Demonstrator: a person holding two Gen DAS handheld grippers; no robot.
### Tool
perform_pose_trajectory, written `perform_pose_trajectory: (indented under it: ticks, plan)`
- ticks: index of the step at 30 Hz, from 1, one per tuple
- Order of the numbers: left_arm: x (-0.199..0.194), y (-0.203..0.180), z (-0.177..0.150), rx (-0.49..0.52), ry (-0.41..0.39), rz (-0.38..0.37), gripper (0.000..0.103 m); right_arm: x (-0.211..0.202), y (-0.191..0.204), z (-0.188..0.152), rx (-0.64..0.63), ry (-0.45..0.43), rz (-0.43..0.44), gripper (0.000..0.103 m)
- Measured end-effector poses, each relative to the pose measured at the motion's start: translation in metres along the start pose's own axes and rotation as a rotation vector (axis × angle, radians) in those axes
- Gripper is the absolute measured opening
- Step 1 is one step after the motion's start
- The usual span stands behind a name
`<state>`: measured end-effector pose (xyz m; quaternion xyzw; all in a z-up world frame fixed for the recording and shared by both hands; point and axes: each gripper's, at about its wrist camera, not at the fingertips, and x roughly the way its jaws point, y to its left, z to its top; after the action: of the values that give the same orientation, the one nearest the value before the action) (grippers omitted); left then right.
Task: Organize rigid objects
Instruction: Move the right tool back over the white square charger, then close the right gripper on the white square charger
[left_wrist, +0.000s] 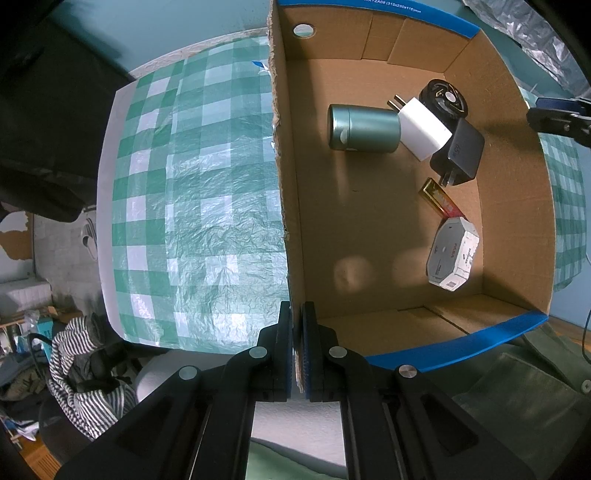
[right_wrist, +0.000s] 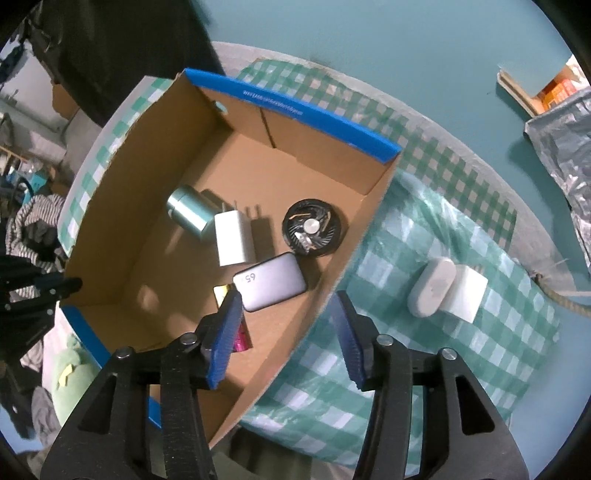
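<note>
Inside the cardboard box (left_wrist: 369, 221) lay a green tin (left_wrist: 364, 128), a white charger (left_wrist: 424, 129), a dark charger (left_wrist: 458, 151), a round black fan (left_wrist: 445, 98) and a white octagonal box (left_wrist: 452, 253). The left claw (left_wrist: 297, 325) was clamped on the box's left wall. The right claw (right_wrist: 286, 306) hung wide open, holding nothing, over the box's right wall. On the checked bench (right_wrist: 424, 350) to the right sat a white oval case (right_wrist: 432, 288) touching a white block (right_wrist: 467, 291).

Red packet (right_wrist: 242, 338) half hidden behind right tool's finger (right_wrist: 225, 339); label unreadable.
</note>
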<state>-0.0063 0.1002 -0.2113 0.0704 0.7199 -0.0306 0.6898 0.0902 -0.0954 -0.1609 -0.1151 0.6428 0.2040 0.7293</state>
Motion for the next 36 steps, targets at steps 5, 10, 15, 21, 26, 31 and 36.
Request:
perform_pose_trajectory:
  ticks: [5, 10, 15, 21, 26, 31, 36]
  plan:
    - [0.0, 0.001, 0.0, 0.0, 0.0, 0.0, 0.004, -0.007, -0.014, -0.003, 0.026, -0.01, -0.002, 0.051]
    - [0.0, 0.001, -0.001, -0.003, 0.002, -0.002, 0.004, -0.009, -0.034, -0.006, 0.064, -0.011, -0.012, 0.051]
    - [0.0, 0.002, -0.002, -0.004, 0.003, -0.003, 0.004, -0.005, -0.065, -0.008, 0.114, -0.004, -0.034, 0.055]
    - [0.001, 0.002, -0.003, -0.01, 0.004, -0.006, 0.004, 0.013, -0.121, -0.013, 0.204, 0.023, -0.069, 0.056]
    - [0.0, 0.003, -0.003, -0.013, 0.005, -0.008, 0.004, 0.03, -0.173, -0.018, 0.307, 0.037, -0.082, 0.056]
    - [0.001, 0.004, -0.004, -0.022, 0.01, -0.01, 0.004, 0.047, -0.203, -0.02, 0.371, 0.065, -0.099, 0.056]
    - [0.002, 0.004, -0.002, -0.034, 0.017, -0.012, 0.004, 0.065, -0.213, -0.019, 0.376, 0.08, -0.121, 0.056]
